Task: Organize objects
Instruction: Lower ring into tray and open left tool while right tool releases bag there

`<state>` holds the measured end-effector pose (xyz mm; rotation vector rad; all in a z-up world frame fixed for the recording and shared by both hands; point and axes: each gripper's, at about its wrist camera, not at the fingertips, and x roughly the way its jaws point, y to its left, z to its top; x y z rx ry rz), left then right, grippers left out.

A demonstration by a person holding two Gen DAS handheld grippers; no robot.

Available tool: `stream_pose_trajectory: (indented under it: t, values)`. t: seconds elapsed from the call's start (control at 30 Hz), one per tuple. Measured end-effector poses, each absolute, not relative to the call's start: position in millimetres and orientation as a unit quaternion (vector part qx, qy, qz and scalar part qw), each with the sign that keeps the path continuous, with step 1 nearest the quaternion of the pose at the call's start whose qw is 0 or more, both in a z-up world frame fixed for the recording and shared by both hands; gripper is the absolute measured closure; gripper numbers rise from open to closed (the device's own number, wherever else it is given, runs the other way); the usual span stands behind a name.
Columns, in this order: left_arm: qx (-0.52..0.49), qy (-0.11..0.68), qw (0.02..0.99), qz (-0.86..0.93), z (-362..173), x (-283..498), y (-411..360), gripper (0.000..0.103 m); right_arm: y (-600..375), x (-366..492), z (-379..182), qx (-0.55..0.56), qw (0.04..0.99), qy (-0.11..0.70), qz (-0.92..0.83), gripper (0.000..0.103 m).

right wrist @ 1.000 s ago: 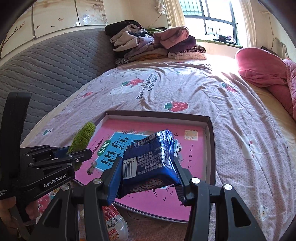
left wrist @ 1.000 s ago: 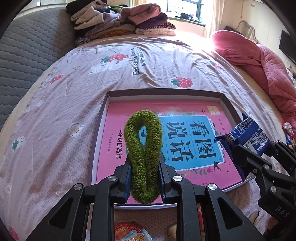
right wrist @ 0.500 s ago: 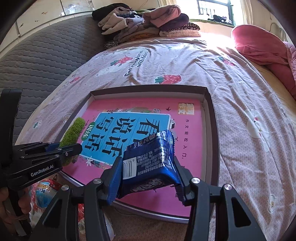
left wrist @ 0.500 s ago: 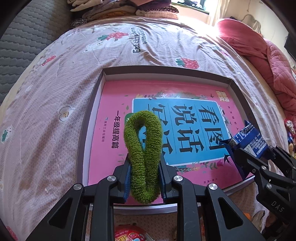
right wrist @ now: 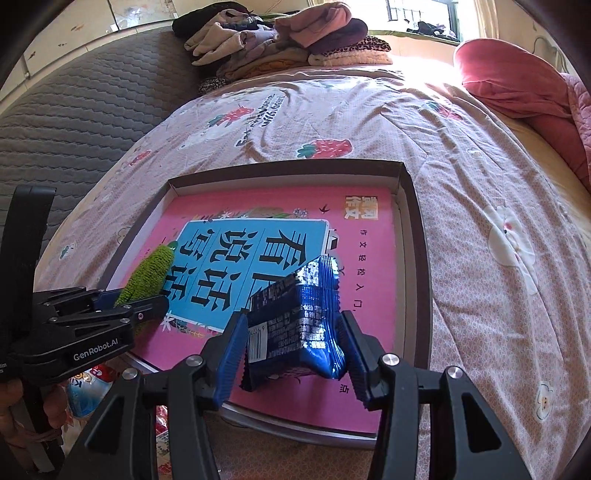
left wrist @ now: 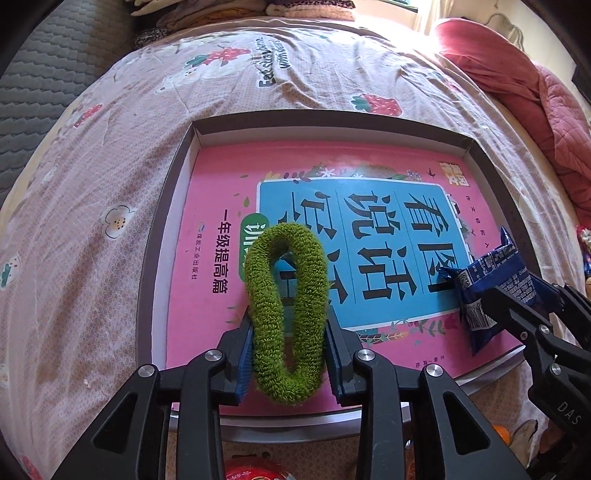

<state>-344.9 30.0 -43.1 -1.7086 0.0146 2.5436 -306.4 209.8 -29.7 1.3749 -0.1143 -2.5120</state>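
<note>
Both grippers hold an object above the shallow box on the bed.

The left gripper [left wrist: 289, 354] is closed on a green fuzzy loop [left wrist: 286, 310], low in the center of the left view, over the pink book [left wrist: 229, 192] inside the dark-rimmed box [left wrist: 162, 206]. The right gripper [right wrist: 295, 354] clamps a blue snack packet [right wrist: 299, 325], lower center of the right view, above the book's near edge. The box lies on a strawberry-print bedsheet [right wrist: 332, 110].

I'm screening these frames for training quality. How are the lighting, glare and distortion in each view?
Left wrist view: strong fisheye bending of the box walls, green scrunchie sharp, sunlight washing out the bedsheet at the top. Right wrist view: same curvature, window overexposed, blue snack packet readable with mild foil sheen.
</note>
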Motion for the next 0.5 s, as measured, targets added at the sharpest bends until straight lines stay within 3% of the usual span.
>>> stream_pose_trajectory:
  t: [0.5]
  values:
    - [-0.554, 0.019, 0.024, 0.832, -43.0, -346.6, 26.9, 0.047, 216.0, -307.8, -22.5, 0.468, 0.112, -0.031, -0.876, 0.052]
